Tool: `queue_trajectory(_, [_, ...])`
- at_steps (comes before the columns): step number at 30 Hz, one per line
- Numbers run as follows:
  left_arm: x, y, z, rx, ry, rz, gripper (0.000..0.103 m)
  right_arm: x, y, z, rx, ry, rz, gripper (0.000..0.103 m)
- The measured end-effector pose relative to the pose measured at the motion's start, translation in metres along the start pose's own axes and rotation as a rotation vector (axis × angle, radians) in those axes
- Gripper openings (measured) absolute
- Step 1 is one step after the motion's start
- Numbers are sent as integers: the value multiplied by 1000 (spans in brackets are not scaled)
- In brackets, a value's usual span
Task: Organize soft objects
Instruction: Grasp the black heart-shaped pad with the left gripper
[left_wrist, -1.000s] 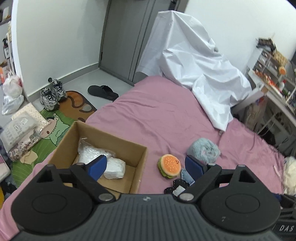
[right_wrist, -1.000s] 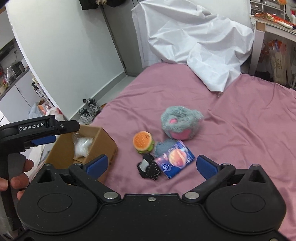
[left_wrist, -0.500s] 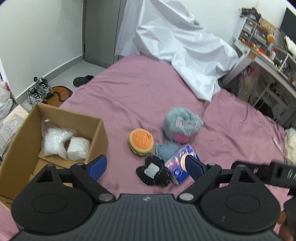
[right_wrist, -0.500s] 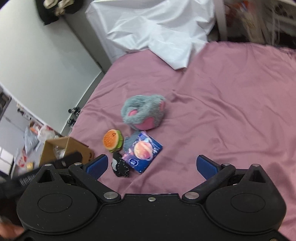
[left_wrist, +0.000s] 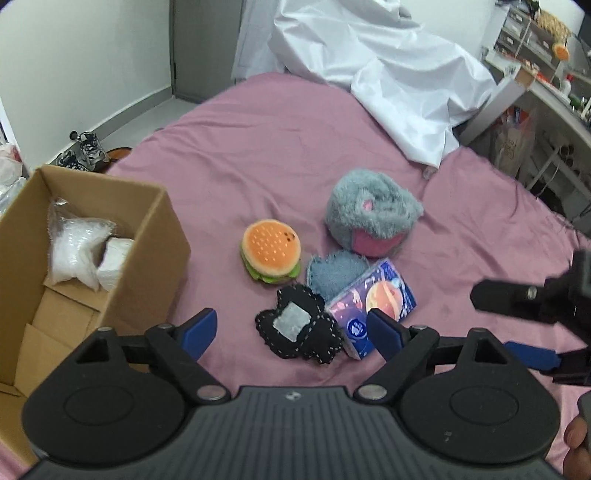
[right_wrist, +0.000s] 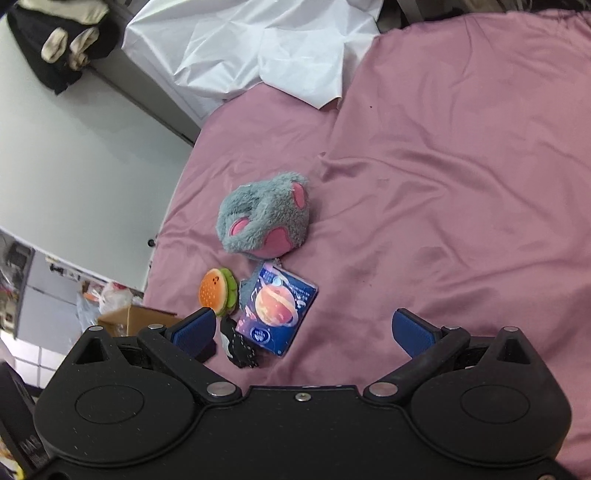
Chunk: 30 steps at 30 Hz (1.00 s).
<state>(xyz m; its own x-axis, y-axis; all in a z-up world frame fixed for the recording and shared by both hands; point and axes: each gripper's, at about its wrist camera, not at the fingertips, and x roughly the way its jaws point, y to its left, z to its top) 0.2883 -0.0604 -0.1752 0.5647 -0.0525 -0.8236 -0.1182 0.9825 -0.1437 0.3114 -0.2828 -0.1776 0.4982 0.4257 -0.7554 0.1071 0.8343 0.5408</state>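
On the pink bed lie a burger plush (left_wrist: 270, 255) (right_wrist: 217, 291), a grey and pink furry plush (left_wrist: 373, 212) (right_wrist: 266, 217), a blue-grey fuzzy cloth (left_wrist: 332, 275), a blue planet-print packet (left_wrist: 373, 301) (right_wrist: 276, 309) and a black stitched pad (left_wrist: 297, 330) (right_wrist: 238, 349). An open cardboard box (left_wrist: 147, 236) at left holds two white bagged items (left_wrist: 79, 247). My left gripper (left_wrist: 291, 332) is open and empty, just above the black pad. My right gripper (right_wrist: 304, 328) is open and empty, over the bed beside the packet.
A white sheet (left_wrist: 376, 74) (right_wrist: 251, 48) is heaped at the bed's far end. Shoes (left_wrist: 86, 149) lie on the floor at left. A cluttered desk (left_wrist: 546, 85) stands at right. The right gripper's body (left_wrist: 535, 302) shows at the left view's right edge.
My left gripper has swung right from over the box to over the pile of soft things. My right gripper has tilted and moved right; the pile now sits at its lower left.
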Motion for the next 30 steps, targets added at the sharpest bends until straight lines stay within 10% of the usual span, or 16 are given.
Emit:
queue_trajectory(17, [41, -32, 2, 165, 124, 113, 75, 44, 6, 3, 16, 57, 115, 102])
queue_trajectory(30, [48, -9, 4, 65, 138, -28, 41, 72, 7, -1, 31, 93, 111, 92])
